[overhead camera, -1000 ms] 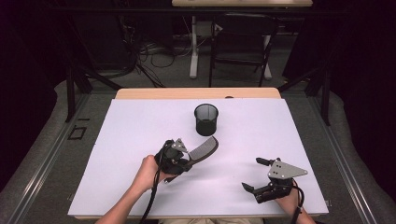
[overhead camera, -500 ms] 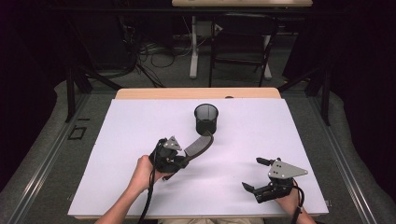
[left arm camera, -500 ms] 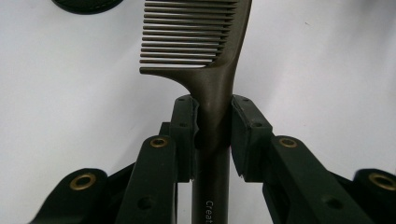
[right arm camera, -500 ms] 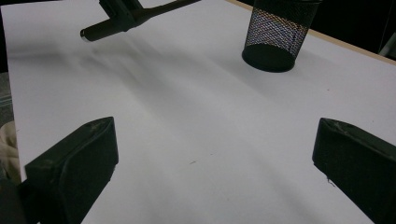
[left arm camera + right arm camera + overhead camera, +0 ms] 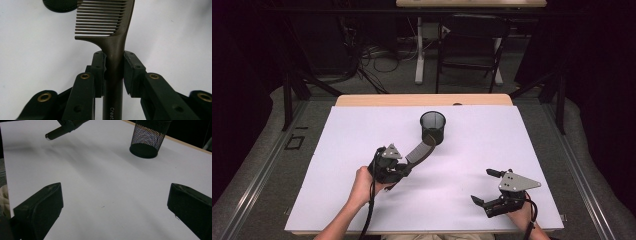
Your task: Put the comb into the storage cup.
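Nearest us, our right gripper [image 5: 490, 192] rests on the bench [image 5: 362, 130], fingers spread and idle; our left gripper [image 5: 408, 162] clamps the comb [image 5: 113, 37] by its handle, teeth just beside the mesh pen cup [image 5: 432, 127]; the comb may clip the rim and topple it; we cannot tell whether the cup holds anything.

Both tools black w/ brass-ringed screw holes; right tool [image 5: 490, 187] has grey triangular plate; black cables trail.
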Demonstrator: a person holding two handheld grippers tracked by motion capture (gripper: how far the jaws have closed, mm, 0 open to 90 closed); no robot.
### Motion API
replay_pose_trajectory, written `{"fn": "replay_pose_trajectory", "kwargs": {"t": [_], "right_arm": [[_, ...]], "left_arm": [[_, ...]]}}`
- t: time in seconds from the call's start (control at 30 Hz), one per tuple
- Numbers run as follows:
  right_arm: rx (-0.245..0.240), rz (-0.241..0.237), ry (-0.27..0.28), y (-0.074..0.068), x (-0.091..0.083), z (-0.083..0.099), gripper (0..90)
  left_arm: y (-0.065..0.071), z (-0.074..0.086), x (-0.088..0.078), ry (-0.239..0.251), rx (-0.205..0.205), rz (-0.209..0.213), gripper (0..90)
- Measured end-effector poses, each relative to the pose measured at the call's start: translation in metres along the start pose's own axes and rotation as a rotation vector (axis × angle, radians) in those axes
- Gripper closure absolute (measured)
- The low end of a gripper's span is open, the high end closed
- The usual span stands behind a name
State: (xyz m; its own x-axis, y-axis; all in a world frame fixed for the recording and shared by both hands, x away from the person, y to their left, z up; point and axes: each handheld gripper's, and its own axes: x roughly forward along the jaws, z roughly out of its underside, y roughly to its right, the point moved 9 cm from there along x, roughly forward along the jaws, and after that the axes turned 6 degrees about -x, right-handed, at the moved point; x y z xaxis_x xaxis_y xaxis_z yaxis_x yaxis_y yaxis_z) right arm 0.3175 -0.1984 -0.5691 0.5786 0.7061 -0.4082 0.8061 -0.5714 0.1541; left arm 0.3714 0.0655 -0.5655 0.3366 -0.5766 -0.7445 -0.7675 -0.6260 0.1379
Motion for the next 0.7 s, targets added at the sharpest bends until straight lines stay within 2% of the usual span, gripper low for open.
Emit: {"fn": "replay_pose_trajectory", "kwargs": {"t": [0.27,0.3,0.7], "right_arm": [[0.002,0.006,-0.001,0.001,-0.001,0.001,0.0],[0.0,0.006,-0.005,0.001,0.0,0.001,0.1],[-0.002,0.005,-0.007,0.001,0.001,0.001,0.1]], "left_arm": [[-0.007,0.0,-0.004,0.042,-0.024,-0.033,72.3],[-0.009,0.0,-0.006,0.061,-0.035,-0.042,72.4],[-0.019,0.001,-0.01,0.107,-0.06,-0.073,72.3]]}}
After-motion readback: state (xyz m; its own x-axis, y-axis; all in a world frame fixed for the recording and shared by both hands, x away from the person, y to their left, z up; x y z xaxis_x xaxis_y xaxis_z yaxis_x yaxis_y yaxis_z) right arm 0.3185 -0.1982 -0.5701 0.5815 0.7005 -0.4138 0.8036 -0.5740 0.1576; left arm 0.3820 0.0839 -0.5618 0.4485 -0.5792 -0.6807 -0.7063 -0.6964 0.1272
